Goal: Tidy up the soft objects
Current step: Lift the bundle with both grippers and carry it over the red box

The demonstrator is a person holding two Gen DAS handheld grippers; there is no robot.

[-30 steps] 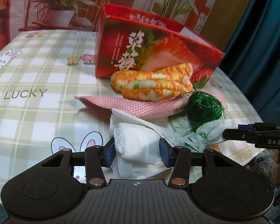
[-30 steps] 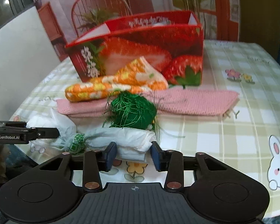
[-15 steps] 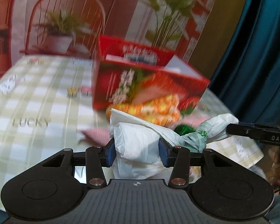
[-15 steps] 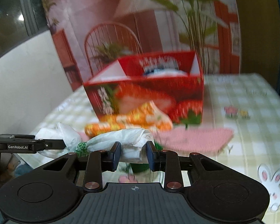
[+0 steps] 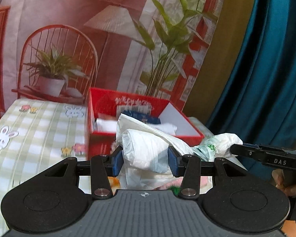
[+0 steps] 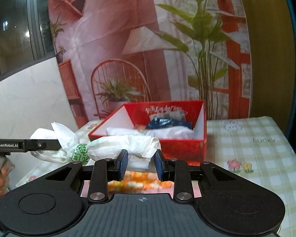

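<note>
Plastic bag (image 5: 148, 148) hangs in the air before the red box (image 5: 179, 122) | I hold it pinched at both ends, left gripper (image 5: 144, 163) and right gripper (image 6: 141, 165) | some soft things already boxed; bag, orange cloth (image 6: 140, 181) remain | box rim low, room above open.

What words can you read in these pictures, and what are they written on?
"LUCKY": on the checked tablecloth.
"GenRobot.AI": on the side of the left tool, seen from the right wrist view.
"DAS": on the side of the right tool, seen from the left wrist view.
White lettering on the red box: too blurred to read.
Green print on the white plastic bag: a pattern, no readable words.
</note>
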